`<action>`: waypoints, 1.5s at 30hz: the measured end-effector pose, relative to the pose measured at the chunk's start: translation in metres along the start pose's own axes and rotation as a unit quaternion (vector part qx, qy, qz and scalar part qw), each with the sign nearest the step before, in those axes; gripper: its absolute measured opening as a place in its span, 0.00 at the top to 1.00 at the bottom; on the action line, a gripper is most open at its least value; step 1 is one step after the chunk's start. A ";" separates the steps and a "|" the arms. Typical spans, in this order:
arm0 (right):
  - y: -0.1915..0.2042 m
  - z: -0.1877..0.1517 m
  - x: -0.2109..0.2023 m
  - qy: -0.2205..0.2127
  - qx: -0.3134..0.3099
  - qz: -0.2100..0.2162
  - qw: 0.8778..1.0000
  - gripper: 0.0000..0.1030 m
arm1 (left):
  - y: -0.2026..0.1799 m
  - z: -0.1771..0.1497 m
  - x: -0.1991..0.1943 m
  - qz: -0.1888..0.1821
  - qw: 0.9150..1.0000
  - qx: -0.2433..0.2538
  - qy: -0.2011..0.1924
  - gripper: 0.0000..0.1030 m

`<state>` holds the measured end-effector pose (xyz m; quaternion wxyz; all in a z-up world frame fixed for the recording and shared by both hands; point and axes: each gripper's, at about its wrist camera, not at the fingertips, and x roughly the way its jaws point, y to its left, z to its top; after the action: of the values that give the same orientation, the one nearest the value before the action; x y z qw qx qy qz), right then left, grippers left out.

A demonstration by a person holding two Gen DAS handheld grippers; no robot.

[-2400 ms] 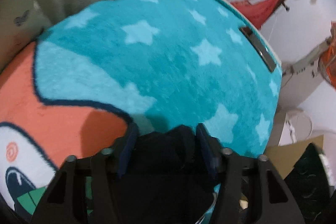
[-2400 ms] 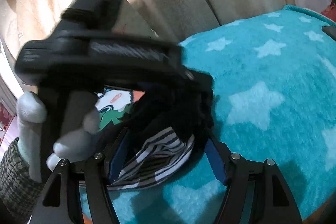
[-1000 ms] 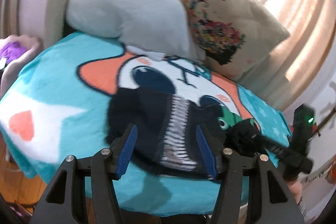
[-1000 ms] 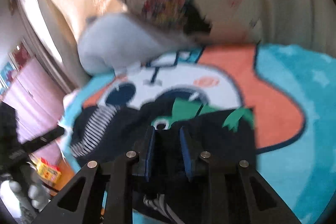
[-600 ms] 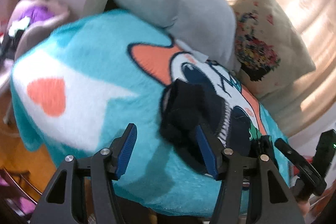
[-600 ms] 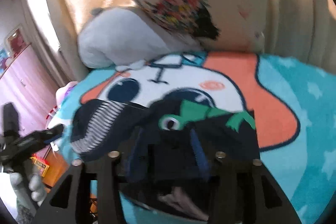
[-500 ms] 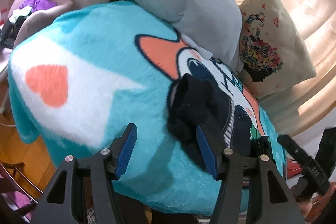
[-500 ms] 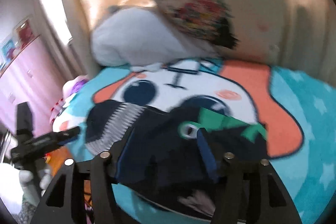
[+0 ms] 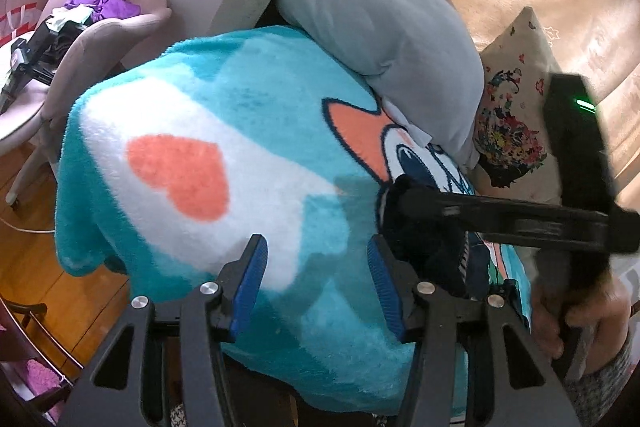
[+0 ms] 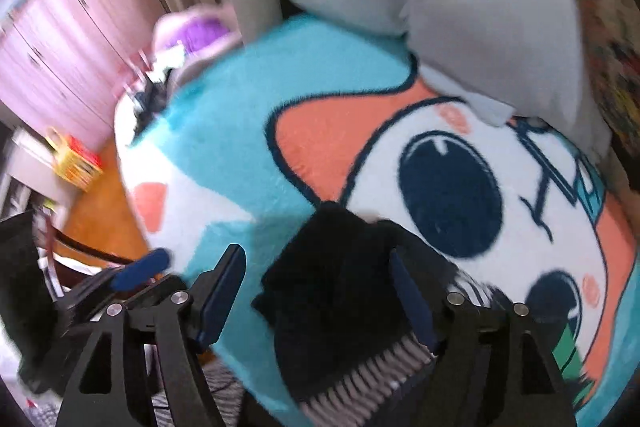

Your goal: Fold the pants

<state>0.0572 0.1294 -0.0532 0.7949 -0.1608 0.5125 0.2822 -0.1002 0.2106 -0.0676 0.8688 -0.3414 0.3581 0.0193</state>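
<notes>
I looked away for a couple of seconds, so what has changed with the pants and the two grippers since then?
Both grippers carried the dark pants across to the cartoon-face end of the blanket and let go. The right gripper, shut on the fabric a second ago, has just been opening, with the heap lying loose between its fingers. The left gripper has been closing slightly over bare blanket. The pillows have not moved.

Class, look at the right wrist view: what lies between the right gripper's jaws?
In the right wrist view the dark pants lie between the open jaws of the right gripper, which have just been opening, on the cartoon blanket.

Two close downward wrist views, blanket [image 9: 248,115] shared.
</notes>
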 end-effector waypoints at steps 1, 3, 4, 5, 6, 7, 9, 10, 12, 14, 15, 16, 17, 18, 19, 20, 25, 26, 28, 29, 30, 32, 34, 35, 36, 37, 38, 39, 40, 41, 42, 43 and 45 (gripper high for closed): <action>0.004 0.006 0.013 0.022 -0.009 -0.018 1.000 0.20 | 0.001 0.000 -0.001 -0.001 1.000 0.001 -0.001 0.50; 0.008 0.012 0.031 0.046 -0.021 -0.054 0.997 0.18 | 0.002 0.000 -0.001 -0.004 1.000 0.004 -0.001 0.50; 0.009 0.014 0.040 0.060 -0.028 -0.075 0.995 0.15 | 0.002 -0.001 -0.001 -0.004 1.000 0.006 -0.002 0.50; 0.010 0.015 0.050 0.073 -0.034 -0.092 0.992 0.13 | 0.001 -0.002 -0.001 -0.007 1.000 0.007 -0.002 0.50; 0.010 0.015 0.050 0.068 -0.035 -0.094 0.993 0.12 | 0.001 -0.002 -0.001 -0.010 1.000 0.010 -0.001 0.50; 0.009 0.015 0.049 0.066 -0.037 -0.092 0.993 0.12 | -0.001 -0.003 0.000 -0.012 1.000 0.013 0.000 0.50; 0.005 0.012 0.044 0.060 -0.035 -0.086 0.994 0.26 | -0.006 -0.004 0.002 -0.022 1.000 0.020 0.003 0.50; 0.002 0.010 0.040 0.054 -0.033 -0.094 0.994 0.43 | -0.009 -0.005 0.004 -0.028 0.999 0.023 0.006 0.50; -0.007 0.006 0.031 0.046 -0.033 -0.093 0.994 0.57 | -0.020 -0.009 0.011 -0.035 0.999 0.032 0.017 0.49; -0.017 0.000 0.020 0.034 -0.026 -0.081 0.996 0.65 | -0.032 -0.013 0.018 -0.041 0.998 0.042 0.031 0.49; -0.019 -0.002 0.016 0.029 -0.024 -0.076 0.996 0.65 | -0.040 -0.015 0.024 -0.044 0.997 0.052 0.040 0.49; -0.022 -0.005 0.011 0.021 -0.022 -0.071 0.997 0.66 | -0.045 -0.017 0.027 -0.043 0.996 0.058 0.045 0.48; -0.024 -0.007 0.006 0.014 -0.019 -0.065 0.998 0.67 | -0.052 -0.019 0.030 -0.042 0.996 0.070 0.048 0.48; -0.024 -0.007 0.002 0.008 -0.015 -0.059 0.998 0.67 | -0.060 -0.020 0.034 -0.041 0.995 0.083 0.047 0.47; -0.027 -0.009 -0.004 0.000 -0.013 -0.052 0.999 0.67 | -0.065 -0.022 0.036 -0.038 0.994 0.093 0.046 0.43; -0.030 -0.011 -0.009 -0.008 -0.010 -0.047 0.999 0.67 | -0.070 -0.023 0.039 -0.033 0.993 0.102 0.045 0.42; -0.035 -0.018 -0.028 -0.037 0.008 -0.021 0.999 0.67 | -0.094 -0.026 0.056 -0.011 0.988 0.148 0.044 0.42; -0.036 -0.018 -0.031 -0.043 0.014 -0.015 0.999 0.67 | -0.100 -0.026 0.058 -0.015 0.987 0.156 0.046 0.55; -0.039 -0.023 -0.041 -0.056 0.020 -0.004 0.998 0.67 | -0.112 -0.027 0.061 -0.031 0.983 0.172 0.057 0.87; -0.039 -0.024 -0.043 -0.062 0.024 0.002 0.998 0.67 | -0.119 -0.029 0.060 -0.034 0.981 0.180 0.060 0.87; -0.041 -0.028 -0.049 -0.071 0.030 0.011 0.997 0.67 | -0.125 -0.031 0.057 -0.035 0.980 0.189 0.055 0.87; -0.050 -0.037 -0.064 -0.092 0.039 0.023 0.995 0.67 | -0.142 -0.035 0.050 -0.045 0.976 0.206 0.050 0.87; -0.068 -0.050 -0.082 -0.113 0.061 0.038 0.991 0.67 | -0.159 -0.038 0.043 -0.060 0.973 0.218 0.046 0.87; -0.075 -0.055 -0.088 -0.121 0.070 0.044 0.989 0.67 | -0.170 -0.041 0.040 -0.068 0.971 0.226 0.045 0.87; -0.085 -0.063 -0.096 -0.132 0.081 0.048 0.987 0.67 | -0.181 -0.044 0.038 -0.077 0.968 0.234 0.046 0.87; -0.094 -0.070 -0.103 -0.142 0.092 0.051 0.984 0.67 | -0.190 -0.047 0.037 -0.084 0.966 0.241 0.048 0.87; -0.106 -0.080 -0.112 -0.152 0.106 0.055 0.981 0.67 | -0.201 -0.051 0.038 -0.092 0.962 0.251 0.051 0.87; -0.113 -0.087 -0.117 -0.158 0.113 0.057 0.979 0.67 | -0.212 -0.057 0.040 -0.097 0.959 0.261 0.055 0.87; -0.124 -0.096 -0.123 -0.167 0.123 0.056 0.977 0.67 | -0.221 -0.063 0.041 -0.102 0.956 0.270 0.060 0.87; -0.132 -0.104 -0.126 -0.172 0.131 0.054 0.975 0.67 | -0.230 -0.068 0.045 -0.105 0.953 0.277 0.066 0.87; -0.143 -0.114 -0.129 -0.178 0.144 0.056 0.972 0.67 | -0.238 -0.073 0.050 -0.109 0.950 0.282 0.073 0.87; -0.156 -0.125 -0.131 -0.183 0.160 0.058 0.968 0.67 | -0.249 -0.081 0.056 -0.114 0.947 0.290 0.082 0.87; -0.178 -0.145 -0.134 -0.191 0.187 0.062 0.962 0.67 | -0.262 -0.091 0.064 -0.118 0.942 0.301 0.090 0.87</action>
<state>0.0189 -0.1278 0.0011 0.8749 0.0798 0.4033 0.2558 -0.0354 -0.0594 -0.0030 0.8914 -0.1040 0.3808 -0.2228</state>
